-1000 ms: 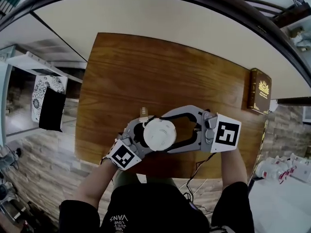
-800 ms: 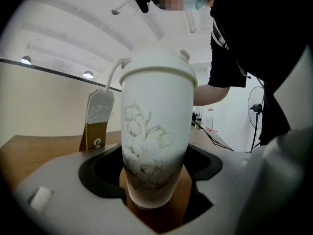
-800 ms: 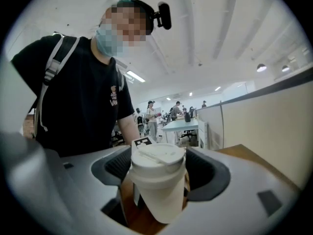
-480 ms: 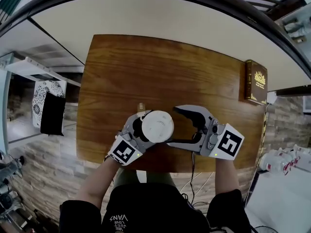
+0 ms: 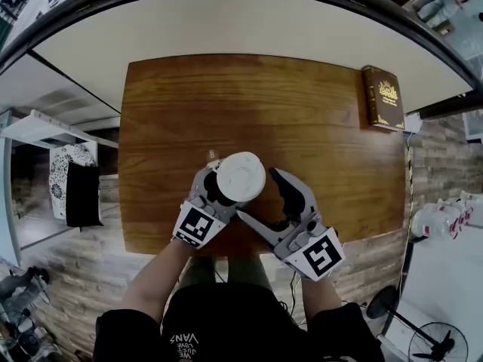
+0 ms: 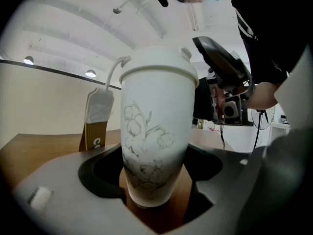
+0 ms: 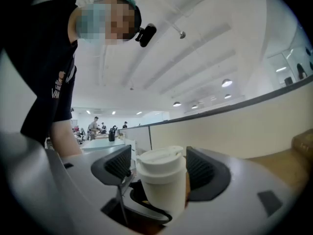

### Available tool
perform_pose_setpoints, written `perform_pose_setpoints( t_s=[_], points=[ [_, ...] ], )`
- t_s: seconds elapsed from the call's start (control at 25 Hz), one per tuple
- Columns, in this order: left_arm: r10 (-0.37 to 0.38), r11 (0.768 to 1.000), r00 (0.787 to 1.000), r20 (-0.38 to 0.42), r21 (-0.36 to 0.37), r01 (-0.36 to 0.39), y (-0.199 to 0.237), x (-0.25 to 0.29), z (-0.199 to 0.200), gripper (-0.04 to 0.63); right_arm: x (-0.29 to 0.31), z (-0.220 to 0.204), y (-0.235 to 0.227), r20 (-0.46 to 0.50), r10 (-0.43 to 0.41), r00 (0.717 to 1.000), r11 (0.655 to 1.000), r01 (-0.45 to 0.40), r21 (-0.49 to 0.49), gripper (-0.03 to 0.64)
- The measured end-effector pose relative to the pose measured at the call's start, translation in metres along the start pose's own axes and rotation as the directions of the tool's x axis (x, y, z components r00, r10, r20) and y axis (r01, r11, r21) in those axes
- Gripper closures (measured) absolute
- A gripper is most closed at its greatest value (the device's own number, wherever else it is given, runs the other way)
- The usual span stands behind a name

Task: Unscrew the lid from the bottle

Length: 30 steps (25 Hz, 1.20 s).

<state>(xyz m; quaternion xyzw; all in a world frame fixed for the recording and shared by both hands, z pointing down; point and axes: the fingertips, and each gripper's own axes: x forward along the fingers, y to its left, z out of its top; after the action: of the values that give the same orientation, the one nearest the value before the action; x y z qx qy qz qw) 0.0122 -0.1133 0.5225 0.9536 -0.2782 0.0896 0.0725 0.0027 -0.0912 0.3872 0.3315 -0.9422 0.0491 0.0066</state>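
Table (image 5: pixel 302 104) is filling most of the head view: brown wood, few items on it.

Left gripper (image 5: pixel 217 189) is sitting lower centre-left of that frame, jaws pinching the bottle (image 6: pixel 154 146) low on its body. I'm reading that as the vise: it's keeping the body from spinning while the top gets turned.

Right gripper (image 5: pixel 256 193) is hanging just lower right of the bottle with its 2 jaws spread wide. In the right gripper view the top of the bottle is sitting between them with a gap on each side, so nothing is touching it. It's lining up at lid height, probably for the twist grip.

The bottle is white with a flower sketch, and it's standing upright at centre-front of the table.

Book (image 5: pixel 383 96) is lying at the upper right of the table, well apart from the work and playing no part in it.

Lid (image 7: pixel 160 161) is sitting fully seated on the bottle, so the unscrewing looks not yet begun.

Small paper tag (image 6: pixel 95 124) is standing just beside the bottle, at left in the left gripper view. A thin string seems to be running from it up toward the lid rim, and it could snag during the twist.
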Motion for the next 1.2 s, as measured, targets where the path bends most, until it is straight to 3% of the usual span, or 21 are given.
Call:
perform_pose_setpoints(
  t_s=[0.12,0.36,0.6,0.72,0.92,1.04,1.2],
  points=[
    [-0.014,0.999,1.0,0.006,0.049,0.014,0.0,0.001,-0.002,0.219,0.003,-0.003,0.004,-0.014,-0.089,0.996,0.996,0.089,-0.018,0.301],
    [-0.013,0.999,1.0,-0.003,0.049,0.013,-0.001,0.003,-0.002,0.219,0.012,-0.007,0.003,-0.03,-0.224,0.974,0.974,0.224,0.013,0.301],
    [-0.018,0.999,1.0,-0.011,0.043,0.019,-0.002,0.004,-0.002,0.219,0.015,-0.015,-0.001,-0.077,-0.268,0.96,0.962,0.263,-0.076,0.301],
    [-0.029,0.998,1.0,-0.006,0.052,0.029,-0.003,0.003,-0.003,0.22,0.014,-0.016,-0.001,-0.087,-0.198,0.976,0.979,0.191,-0.077,0.301],
    [-0.036,0.998,0.999,-0.004,0.05,0.036,-0.003,0.003,-0.002,0.221,0.011,-0.019,-0.002,-0.111,0.032,0.993,0.997,-0.04,-0.068,0.301],
    [-0.035,0.999,0.999,-0.002,0.039,0.035,-0.003,0.001,-0.001,0.221,0.01,-0.021,-0.002,-0.129,0.193,0.973,0.978,-0.201,-0.056,0.301],
    [-0.029,0.999,1.0,-0.002,0.014,0.029,-0.003,0.001,-0.001,0.221,0.01,-0.019,-0.004,-0.144,0.38,0.914,0.92,-0.389,-0.04,0.301]
  ],
)
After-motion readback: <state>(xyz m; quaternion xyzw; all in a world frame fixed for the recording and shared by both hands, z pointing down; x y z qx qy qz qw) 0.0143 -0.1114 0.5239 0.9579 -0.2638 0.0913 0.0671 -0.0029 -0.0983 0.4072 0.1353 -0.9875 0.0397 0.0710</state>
